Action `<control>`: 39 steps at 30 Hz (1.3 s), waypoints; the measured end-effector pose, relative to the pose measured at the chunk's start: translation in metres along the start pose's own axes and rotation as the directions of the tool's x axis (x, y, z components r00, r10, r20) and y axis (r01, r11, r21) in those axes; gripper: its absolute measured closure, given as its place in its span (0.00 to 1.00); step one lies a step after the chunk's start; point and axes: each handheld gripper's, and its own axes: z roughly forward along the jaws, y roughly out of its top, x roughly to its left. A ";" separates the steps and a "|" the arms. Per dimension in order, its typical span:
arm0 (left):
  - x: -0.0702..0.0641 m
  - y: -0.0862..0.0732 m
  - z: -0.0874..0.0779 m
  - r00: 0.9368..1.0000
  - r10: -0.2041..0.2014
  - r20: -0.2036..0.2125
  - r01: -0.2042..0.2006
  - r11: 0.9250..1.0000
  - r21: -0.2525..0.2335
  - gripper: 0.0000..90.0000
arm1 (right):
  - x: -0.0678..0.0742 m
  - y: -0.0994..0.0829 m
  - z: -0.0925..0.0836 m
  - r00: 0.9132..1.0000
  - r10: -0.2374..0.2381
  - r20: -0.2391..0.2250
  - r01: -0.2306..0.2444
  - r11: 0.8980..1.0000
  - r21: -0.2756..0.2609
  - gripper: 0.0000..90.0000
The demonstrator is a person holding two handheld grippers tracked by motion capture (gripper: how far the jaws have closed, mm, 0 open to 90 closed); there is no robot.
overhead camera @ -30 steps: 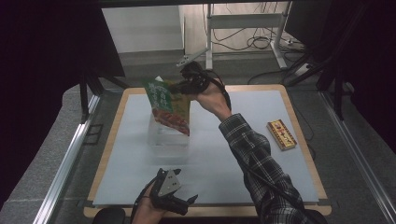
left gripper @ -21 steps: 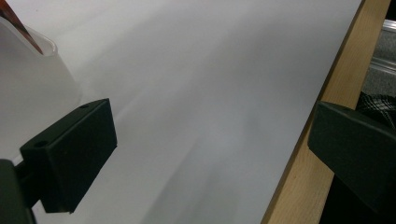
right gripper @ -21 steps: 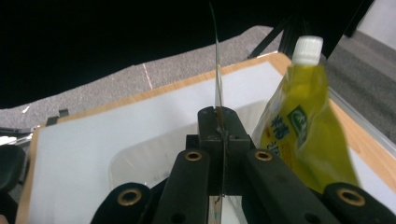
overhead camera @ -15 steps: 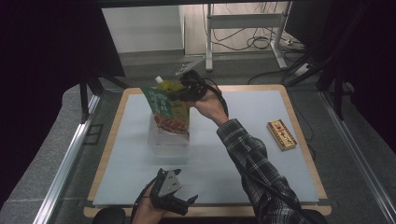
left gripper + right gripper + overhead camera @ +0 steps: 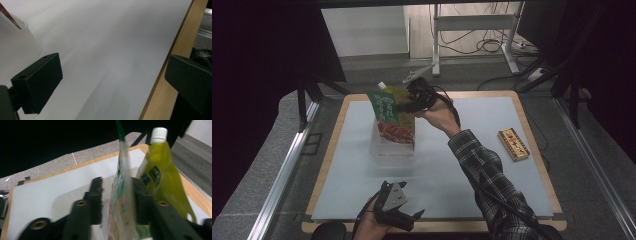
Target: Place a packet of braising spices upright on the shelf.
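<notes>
Snack bag upright in bin, long axis vertical.

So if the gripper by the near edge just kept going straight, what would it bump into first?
Probably the clear plastic container. The left gripper has open jaws with bare white table mat between them, and the container sits just off to one side, so it might slide past. Depth is hard to judge.

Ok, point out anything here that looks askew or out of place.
The green snack packet leans over, its lower end in the clear container, propped against the yellow spouted pouch. The right gripper has just been opening; the packet is between its jaws, one clearly apart. The orange box lies alone near the right edge.
</notes>
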 end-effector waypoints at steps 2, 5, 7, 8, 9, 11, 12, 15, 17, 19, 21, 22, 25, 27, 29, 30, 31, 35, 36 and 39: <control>0.000 0.000 0.000 1.000 0.000 0.001 0.000 1.000 0.001 0.01 | -0.001 -0.002 -0.001 1.000 0.010 0.003 -0.010 1.000 0.003 0.58; 0.000 0.000 0.001 1.000 0.002 0.001 -0.002 1.000 0.002 0.01 | 0.000 -0.004 -0.004 1.000 0.001 0.018 -0.001 1.000 -0.001 0.50; -0.001 0.000 0.001 1.000 -0.001 0.002 0.001 1.000 0.000 0.01 | 0.000 -0.006 -0.004 0.999 -0.013 0.040 0.013 1.000 0.008 0.45; -0.001 0.000 0.001 1.000 0.000 0.002 0.000 1.000 0.000 0.01 | 0.000 -0.007 -0.005 0.999 -0.018 0.050 0.017 1.000 0.014 0.44; -0.001 0.000 0.001 1.000 0.000 0.002 0.000 1.000 0.001 0.01 | 0.000 -0.008 -0.005 0.998 -0.019 0.056 0.018 1.000 0.015 0.43; -0.001 0.000 0.001 1.000 0.002 0.004 -0.002 1.000 0.003 0.01 | 0.000 -0.010 -0.007 0.998 -0.027 0.062 0.027 1.000 0.013 0.39; -0.001 0.000 0.001 1.000 0.003 0.005 -0.003 1.000 0.003 0.01 | 0.001 -0.010 -0.008 0.998 -0.029 0.064 0.028 1.000 0.014 0.37; -0.002 0.000 0.002 1.000 0.007 0.007 -0.007 1.000 0.006 0.01 | 0.002 -0.013 -0.010 0.996 -0.038 0.081 0.037 0.999 0.016 0.33; -0.002 0.000 0.002 1.000 0.008 0.006 -0.008 1.000 0.006 0.01 | 0.002 -0.015 -0.011 0.996 -0.031 0.088 0.029 0.999 0.014 0.29; -0.002 0.000 0.002 1.000 0.008 0.006 -0.008 1.000 0.005 0.01 | 0.001 -0.018 -0.013 0.996 -0.022 0.085 0.021 1.000 0.014 0.25; -0.002 0.000 0.002 1.000 0.006 0.006 -0.006 1.000 0.006 0.01 | 0.000 -0.020 -0.015 0.997 -0.014 0.076 0.014 1.000 0.003 0.22; -0.002 0.000 0.002 1.000 0.005 0.006 -0.005 1.000 0.006 0.01 | -0.001 -0.022 -0.015 0.997 -0.013 0.070 0.013 1.000 -0.003 0.20; -0.002 0.000 0.002 1.000 0.004 0.006 -0.004 1.000 0.006 0.01 | -0.001 -0.026 -0.017 0.997 -0.021 0.069 0.022 1.000 -0.009 0.12; -0.002 0.000 0.002 1.000 0.003 0.007 -0.004 1.000 0.006 0.01 | -0.001 -0.028 -0.019 0.997 -0.028 0.076 0.030 0.999 -0.022 0.08; -0.002 0.000 0.002 1.000 0.004 0.007 -0.004 1.000 0.007 0.01 | -0.001 -0.031 -0.021 0.997 -0.025 0.073 0.028 0.999 -0.037 0.06; -0.002 0.000 0.002 1.000 0.003 0.006 -0.003 1.000 0.007 0.01 | -0.001 -0.031 -0.022 0.997 -0.020 0.071 0.023 0.999 -0.039 0.06; -0.002 0.000 0.002 1.000 0.003 0.006 -0.004 1.000 0.007 0.01 | -0.001 -0.033 -0.023 0.998 -0.021 0.065 0.023 0.999 -0.041 0.05; -0.002 0.000 0.002 1.000 0.004 0.006 -0.004 1.000 0.007 0.01 | -0.001 -0.037 -0.028 0.998 -0.011 0.054 0.013 0.999 -0.045 0.03; -0.002 0.000 0.002 1.000 0.004 0.006 -0.004 1.000 0.008 0.01 | -0.001 -0.039 -0.030 0.999 -0.003 0.052 0.005 0.999 -0.049 0.02; -0.002 0.000 0.002 1.000 0.005 0.006 -0.005 1.000 0.006 0.01 | -0.001 -0.044 -0.034 0.998 -0.003 0.061 0.006 0.999 -0.042 0.00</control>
